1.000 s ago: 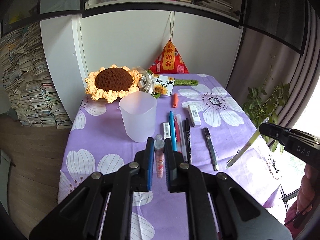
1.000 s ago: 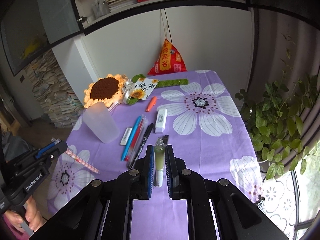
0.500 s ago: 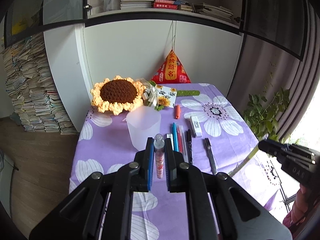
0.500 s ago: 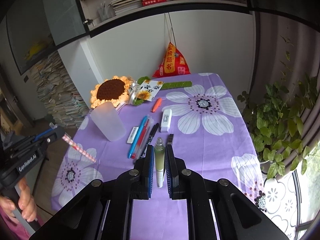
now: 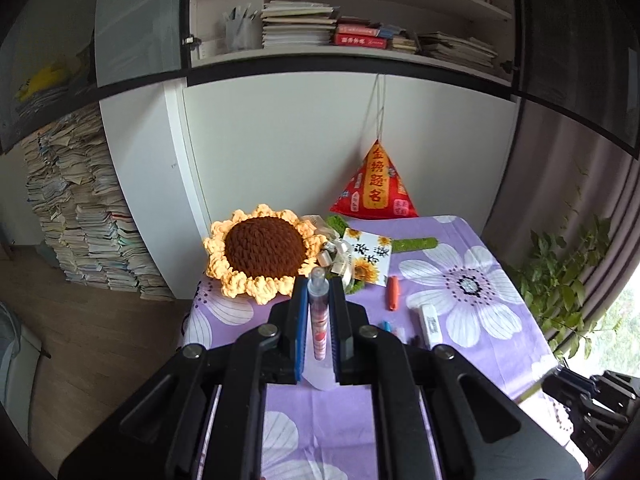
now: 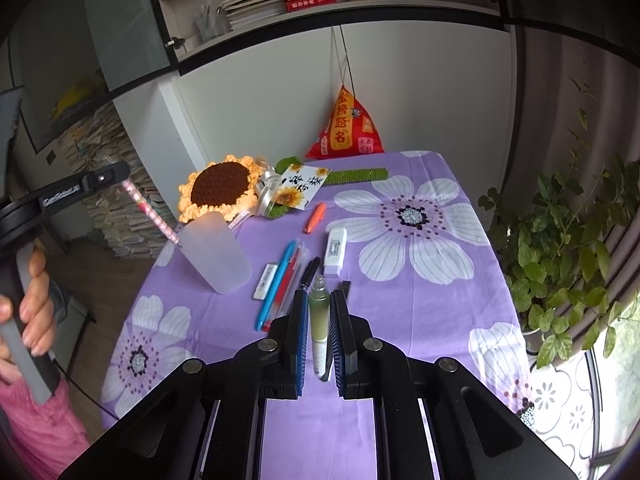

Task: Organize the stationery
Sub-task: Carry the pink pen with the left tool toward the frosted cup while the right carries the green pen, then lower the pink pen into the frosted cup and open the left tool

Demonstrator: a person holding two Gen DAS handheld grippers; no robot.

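My left gripper (image 5: 319, 308) is shut on a pink patterned pen (image 5: 319, 320). In the right wrist view this pen (image 6: 154, 212) slants down with its tip at the rim of the translucent cup (image 6: 216, 252). The cup is mostly hidden behind the left fingers in the left wrist view (image 5: 320, 378). My right gripper (image 6: 319, 320) is shut on a green pen (image 6: 319, 320), held above the purple flowered tablecloth (image 6: 400, 300). A blue pen (image 6: 276, 284), a red pen (image 6: 289, 280), a black pen (image 6: 310, 270), two white erasers (image 6: 335, 248) and an orange pen (image 6: 315, 218) lie on the cloth.
A crocheted sunflower (image 6: 220, 188), a sunflower card (image 6: 300, 188), a green strip (image 6: 356, 176) and a red triangular pouch (image 6: 346, 128) sit at the back of the table. A potted plant (image 6: 560, 248) stands to the right. Paper stacks (image 5: 80, 208) stand at the left wall.
My left gripper has risen and moved over the cup, tilting the pink pen's tip down to the cup's rim. My right gripper has pulled back slightly with the green pen.
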